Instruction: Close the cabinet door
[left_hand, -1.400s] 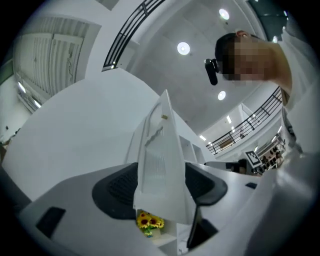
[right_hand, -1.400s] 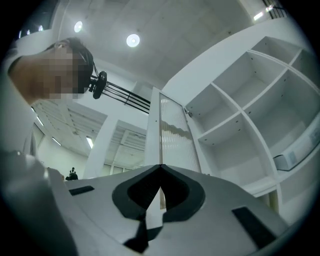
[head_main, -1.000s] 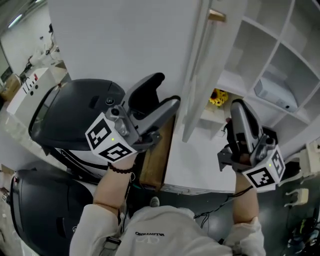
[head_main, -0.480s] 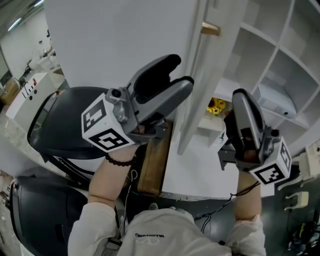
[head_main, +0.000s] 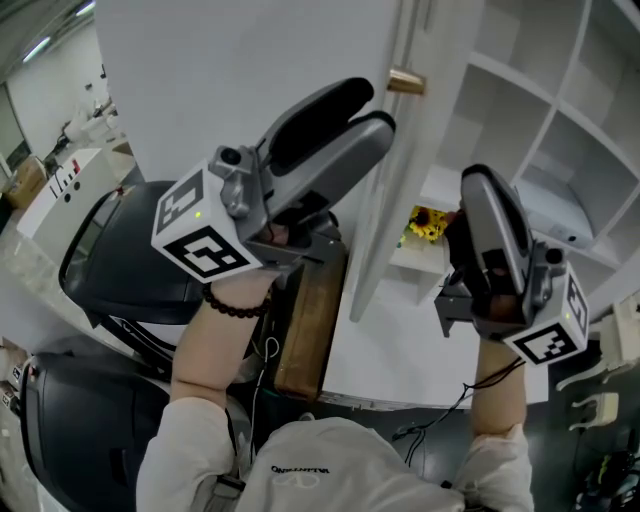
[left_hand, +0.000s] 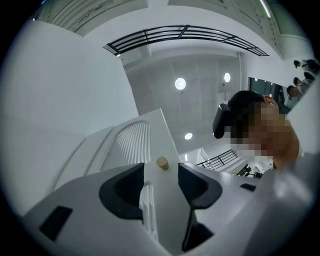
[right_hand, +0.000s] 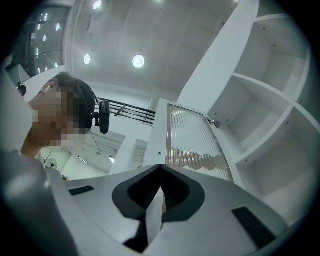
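**A:** What has been altered over the last second?

**B:** Both hand-held grippers have been raised. The left hand-held gripper has been brought up from lower beside the door's edge to just short of the knob on the cabinet door. Its jaws are closing and are seen narrower than before.

**A:** Is anything caught between them?

**B:** In the left gripper view the door's front edge and the knob are framed between the two pads. No pressing on either can be made out, so the jaws are taken as apart.

**A:** And the other side?

**B:** The right hand-held gripper is held with its jaws together on nothing. It is placed to the right of the door, in front of the open shelves.

**A:** Where is the door left?

**B:** It is stood wide open, edge-on to the person and swung well out from the cabinet. No swing back toward the shelves has been seen.

**A:** What is meant by that for the task?

**B:** The closing itself is judged not yet begun; only the approach has been made. A hold on the knob or edge, or a push on the door, is probably what is called for next.
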